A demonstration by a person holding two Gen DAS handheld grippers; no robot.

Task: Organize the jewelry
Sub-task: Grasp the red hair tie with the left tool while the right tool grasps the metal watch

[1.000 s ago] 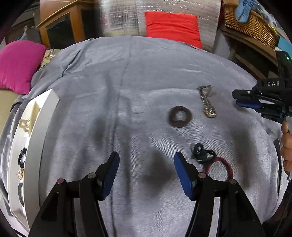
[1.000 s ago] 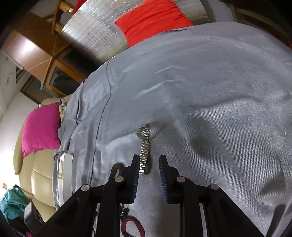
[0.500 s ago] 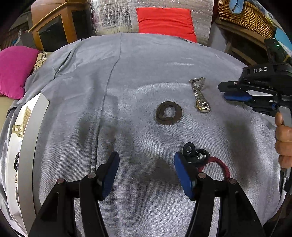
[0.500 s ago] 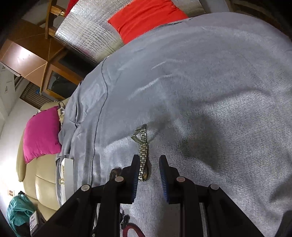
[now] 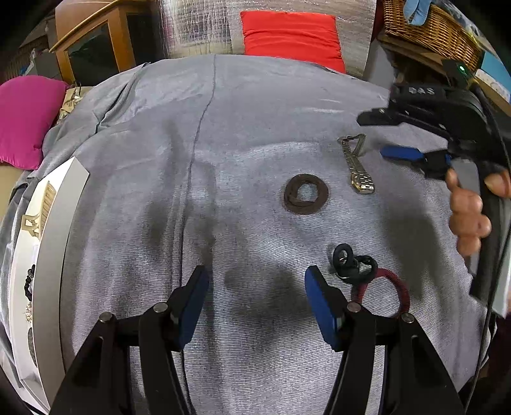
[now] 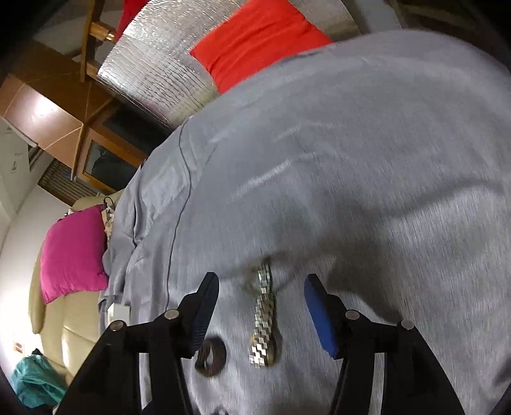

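Observation:
A silver and gold metal watch (image 5: 357, 166) (image 6: 263, 322) lies on the grey cloth. My right gripper (image 6: 260, 303) (image 5: 383, 134) hangs over it with its jaws opening, the watch lying between the fingers untouched. A dark brown ring (image 5: 306, 193) (image 6: 211, 352) lies left of the watch. Nearer me lie black rings (image 5: 351, 263) and a dark red cord loop (image 5: 388, 292). My left gripper (image 5: 255, 300) stands open over bare cloth, left of the black rings, with nothing between its fingers.
A white jewelry tray (image 5: 54, 230) with several pieces sits at the cloth's left edge. A pink cushion (image 5: 22, 121), a red cushion (image 5: 290, 35), a wooden cabinet (image 5: 92, 41) and a wicker basket (image 5: 428, 28) ring the table. A hand (image 5: 469, 204) holds the right gripper.
The right gripper's jaws have spread from nearly shut to wide apart, and it has moved forward over the watch. The left gripper has kept still and open.

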